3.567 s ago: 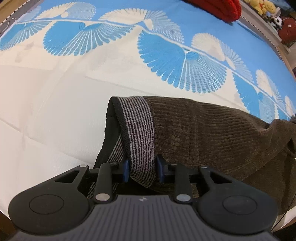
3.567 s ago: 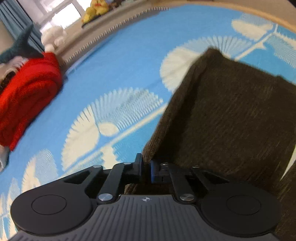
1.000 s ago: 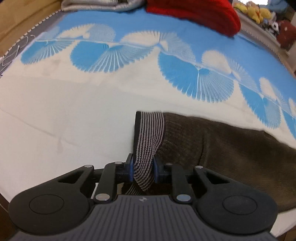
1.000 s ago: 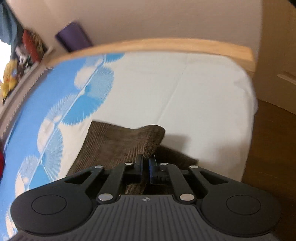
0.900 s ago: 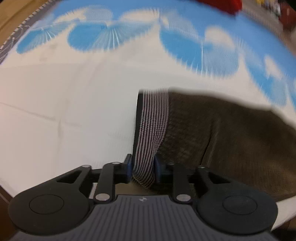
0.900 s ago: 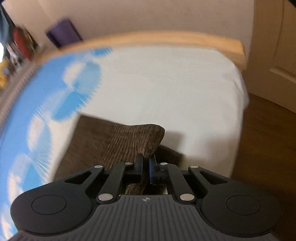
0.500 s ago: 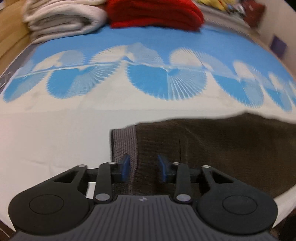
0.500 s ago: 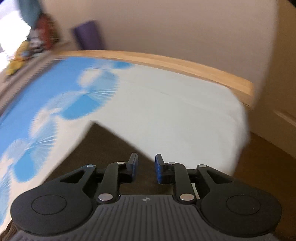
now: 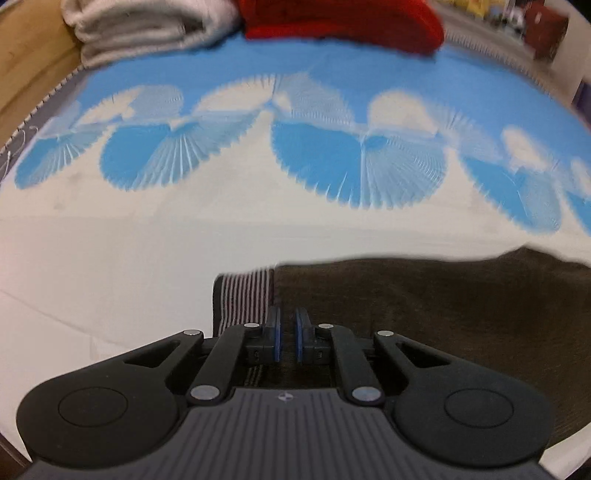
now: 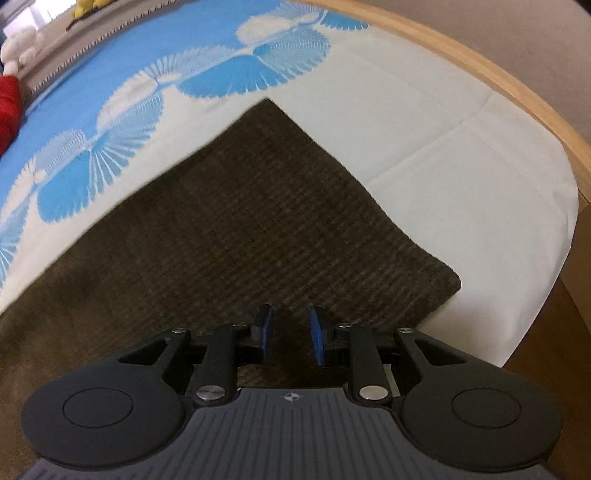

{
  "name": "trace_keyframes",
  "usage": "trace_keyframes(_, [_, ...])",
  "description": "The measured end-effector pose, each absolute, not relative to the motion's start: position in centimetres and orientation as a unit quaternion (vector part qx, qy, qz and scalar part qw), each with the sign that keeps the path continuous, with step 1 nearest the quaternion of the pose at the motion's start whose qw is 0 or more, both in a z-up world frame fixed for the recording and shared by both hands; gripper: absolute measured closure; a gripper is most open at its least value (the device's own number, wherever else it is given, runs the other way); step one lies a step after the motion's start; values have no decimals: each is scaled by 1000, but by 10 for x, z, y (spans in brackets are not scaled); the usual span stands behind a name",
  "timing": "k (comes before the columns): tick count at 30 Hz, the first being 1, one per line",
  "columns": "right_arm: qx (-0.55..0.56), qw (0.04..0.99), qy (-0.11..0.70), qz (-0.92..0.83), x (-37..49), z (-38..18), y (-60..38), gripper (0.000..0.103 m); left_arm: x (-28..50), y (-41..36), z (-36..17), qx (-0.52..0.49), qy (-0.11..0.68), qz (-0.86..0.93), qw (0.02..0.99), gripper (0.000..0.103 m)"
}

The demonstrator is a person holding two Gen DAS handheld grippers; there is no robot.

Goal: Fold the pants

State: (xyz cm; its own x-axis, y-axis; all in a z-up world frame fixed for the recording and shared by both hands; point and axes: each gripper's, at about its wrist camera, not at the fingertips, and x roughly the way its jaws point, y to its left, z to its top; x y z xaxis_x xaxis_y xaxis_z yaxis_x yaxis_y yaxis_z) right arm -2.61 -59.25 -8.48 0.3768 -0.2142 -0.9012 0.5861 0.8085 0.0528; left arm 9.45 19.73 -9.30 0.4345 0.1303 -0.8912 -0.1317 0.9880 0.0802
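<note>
Brown corduroy pants [image 9: 424, 295] lie flat on the bed, with their grey striped waistband [image 9: 240, 295] at the left end. My left gripper [image 9: 287, 338] hovers over the waistband end with its jaws nearly closed and nothing between them. In the right wrist view the pants' leg end [image 10: 266, 221] lies flat, its corner pointing away from me. My right gripper [image 10: 290, 334] is open and empty just above the brown fabric.
The bed has a white sheet [image 9: 110, 258] and a blue fan-patterned cover [image 9: 332, 110]. Folded red [image 9: 343, 18] and grey-white [image 9: 147, 26] blankets lie at the far side. A wooden bed frame [image 10: 498, 81] curves along the right edge, with floor beyond.
Both grippers let go of the pants, which now lie flat. The left jaws have since narrowed again over the waistband end. The right gripper opened wider and swung over the leg end.
</note>
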Motion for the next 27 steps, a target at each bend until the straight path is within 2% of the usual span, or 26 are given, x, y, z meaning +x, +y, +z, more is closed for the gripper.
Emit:
trace_keyframes(3, [174, 807, 504, -253, -23, -89, -594, 79, 102, 197, -114, 18, 569, 105, 815, 89])
trace_keyframes(6, [172, 806, 504, -258, -23, -88, -593, 79, 105, 182, -100, 40, 542, 106, 833, 89])
trace_keyframes(9, [183, 810, 492, -262, -25, -85, -597, 79, 99, 176, -83, 19, 506, 68, 859, 89])
trace_keyframes(13, [185, 814, 481, -268, -29, -81, -601, 78, 108, 185, -121, 23, 586, 79, 806, 92])
trace_keyframes(18, [193, 809, 480, -278, -36, -78, -603, 77, 100, 174, -87, 3, 527, 60, 848, 90])
trace_keyframes(20, [189, 814, 471, -282, -39, -73, -603, 74, 102, 172, -92, -3, 532, 48, 845, 86])
trace_keyframes(23, [197, 812, 465, -294, -47, -69, -609, 68, 103, 172, -124, 41, 587, 63, 806, 86])
trace_keyframes(27, [226, 806, 456, -302, -59, -66, -618, 68, 100, 167, -103, 25, 553, 59, 831, 81])
